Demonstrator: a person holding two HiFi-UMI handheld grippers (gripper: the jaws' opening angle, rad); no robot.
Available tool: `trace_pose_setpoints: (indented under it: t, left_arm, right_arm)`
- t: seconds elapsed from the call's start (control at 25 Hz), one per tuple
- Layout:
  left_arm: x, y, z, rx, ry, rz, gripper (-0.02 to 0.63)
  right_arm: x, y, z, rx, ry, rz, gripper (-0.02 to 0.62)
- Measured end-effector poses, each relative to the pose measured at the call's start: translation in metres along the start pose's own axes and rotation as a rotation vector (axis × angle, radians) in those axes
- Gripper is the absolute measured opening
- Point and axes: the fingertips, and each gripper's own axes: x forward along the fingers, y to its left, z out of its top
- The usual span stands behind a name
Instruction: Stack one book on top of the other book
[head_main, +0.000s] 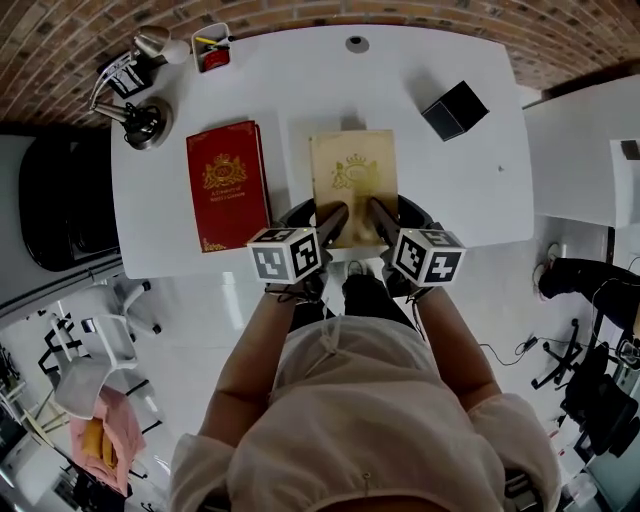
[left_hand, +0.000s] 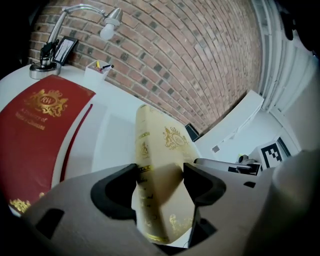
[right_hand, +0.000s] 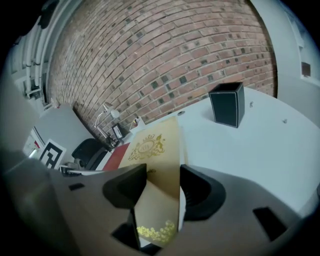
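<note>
Visitor: While both of your tools are on it, where is the cream book?

Me: It's over the near part of the white table, straight in front of me. My left gripper is clamped on its near end at the spine side. My right gripper is clamped on the same end at the page side. Each pair of jaws has the book's thickness squeezed between its pads.

Visitor: Which way does it run?

Me: Its long axis runs away from me, toward the brick wall, with the short edges lying across. The cover with the gold crest faces up, and the top of the crest points to the wall. The spine is on my left. In the left gripper view the book seems to hang clear of the table top, but from above I can't be sure.

Visitor: And the other one?

Me: The red book lies flat on the table to the left of the cream one, cover up. Its long axis is nearly parallel to the cream book's, turned only slightly. A strip of bare table separates them, so they aren't touching, and the cream one is not yet on it.

Visitor: Anything else nearby?

Me: A black box stands farther off to the right. A desk lamp and a small white pen cup sit at the far left corner.
</note>
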Motion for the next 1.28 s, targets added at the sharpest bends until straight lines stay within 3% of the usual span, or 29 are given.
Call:
trace_pose_setpoints:
  t: [0.32,0.56,1.28]
  left_arm:
    - [-0.047,0.005,0.047,0.047,-0.064,-0.049,0.295]
    - [-0.094,0.031,0.073,0.068,-0.111,-0.036,0.295]
    - [-0.190,0.147,0.070,-0.004,-0.105,0.083,0.295]
  right_arm:
    - [-0.006,0.062,0.035,-0.076,-0.097,0.001,0.224]
    - [0.006,0.121,0.044,-0.120,-0.141,0.032,0.224]
    - [0.079,0.236,-0.014,-0.136,-0.023,0.119,0.224]
